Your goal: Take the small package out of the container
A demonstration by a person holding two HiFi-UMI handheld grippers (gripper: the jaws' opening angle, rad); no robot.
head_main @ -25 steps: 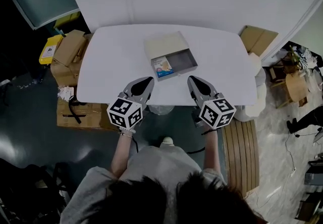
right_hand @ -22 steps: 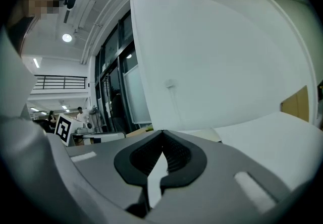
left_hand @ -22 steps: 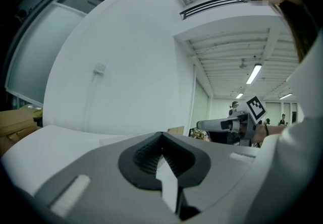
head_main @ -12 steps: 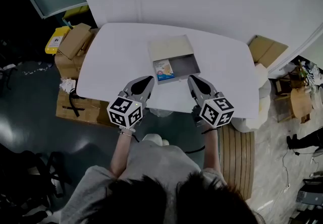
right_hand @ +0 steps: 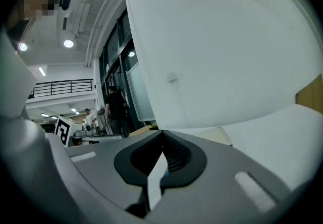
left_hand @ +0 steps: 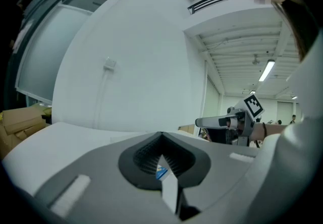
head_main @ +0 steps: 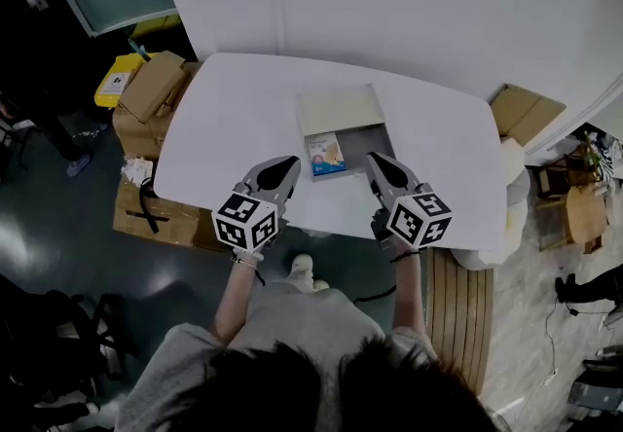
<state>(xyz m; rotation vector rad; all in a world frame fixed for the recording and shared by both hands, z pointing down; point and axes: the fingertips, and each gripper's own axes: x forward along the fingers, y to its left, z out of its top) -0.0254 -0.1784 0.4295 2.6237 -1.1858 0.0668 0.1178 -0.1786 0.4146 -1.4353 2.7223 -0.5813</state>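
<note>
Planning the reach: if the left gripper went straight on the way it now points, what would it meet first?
Probably the near left corner of the container, where the small package lies. The left gripper, jaws shut, aims there, and its own view shows the package's blue print in line. Depth is unclear.

White rounded table [head_main: 224,119]; open container [head_main: 376,142] lies on it, mid-table, toward near edge.

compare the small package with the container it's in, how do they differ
The small package is printed in blue and orange; the container is plain beige and grey. The small package is far smaller, filling only the container's left part. The container lies open; the small package looks closed. Both are rectangular and lie flat.
</note>
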